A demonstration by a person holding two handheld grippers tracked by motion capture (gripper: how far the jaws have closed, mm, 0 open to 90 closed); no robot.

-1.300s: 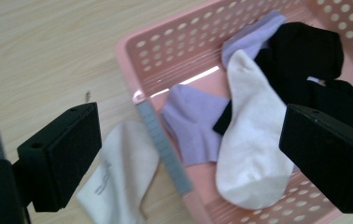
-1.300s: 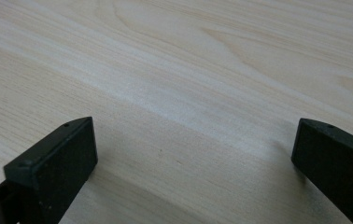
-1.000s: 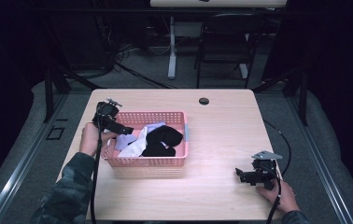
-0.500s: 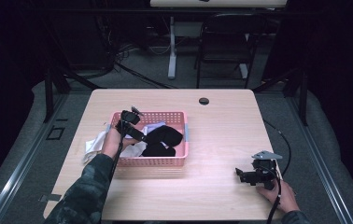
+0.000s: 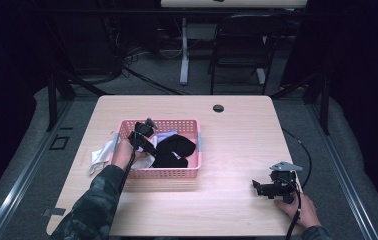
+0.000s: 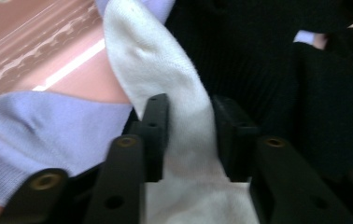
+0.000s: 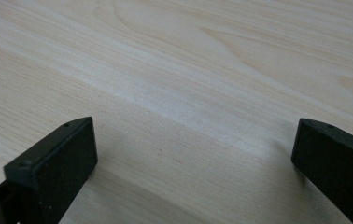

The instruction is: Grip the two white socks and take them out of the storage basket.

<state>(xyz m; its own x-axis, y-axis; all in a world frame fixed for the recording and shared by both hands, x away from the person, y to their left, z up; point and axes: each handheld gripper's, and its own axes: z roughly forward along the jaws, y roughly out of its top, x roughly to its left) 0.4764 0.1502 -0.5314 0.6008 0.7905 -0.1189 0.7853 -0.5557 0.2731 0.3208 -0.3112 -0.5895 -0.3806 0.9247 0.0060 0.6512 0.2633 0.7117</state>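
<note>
My right gripper (image 7: 191,154): two black jaws, spread wide apart, one rising at the lower left of the view, the other at the lower right. Nothing between them. Beneath: table (image 7: 188,60), pale wood, grain running in long streaks, a soft band of glare crossing it.

I am reaching my left gripper (image 5: 146,145) forward with jaws closing in, while my right gripper (image 5: 258,187) is resting low, jaws spread wide.

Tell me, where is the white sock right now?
In the left gripper view, the white sock lies between the left gripper jaws, inside the pink basket, beside lavender and black socks.
</note>
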